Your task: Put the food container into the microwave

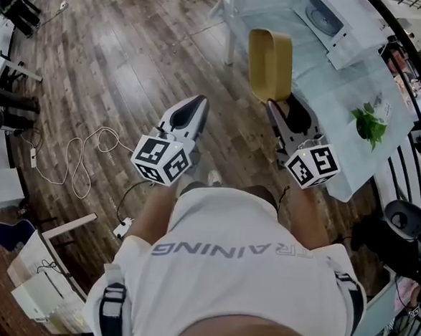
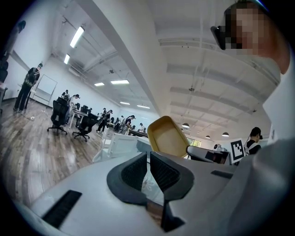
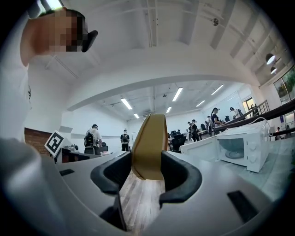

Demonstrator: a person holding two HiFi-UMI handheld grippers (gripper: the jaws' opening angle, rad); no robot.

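Now carry step: right gripper (image 1: 277, 107) clenched on container (image 1: 269, 64), held on edge in air just off bench (image 1: 336, 115) near edge. Left gripper (image 1: 197, 102) closed, empty. Microwave (image 1: 329, 17) at far edge, door apparently open. Next: reach over bench, level container, slide into cavity.

The pale table (image 1: 331, 93) carries a white microwave (image 1: 325, 17) — and green leaves (image 1: 369, 126).

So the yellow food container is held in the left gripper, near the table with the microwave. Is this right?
Not quite. It is the right gripper whose jaws are shut on the yellow food container, as the right gripper view shows. The left gripper is shut on nothing. The microwave is indeed close by.
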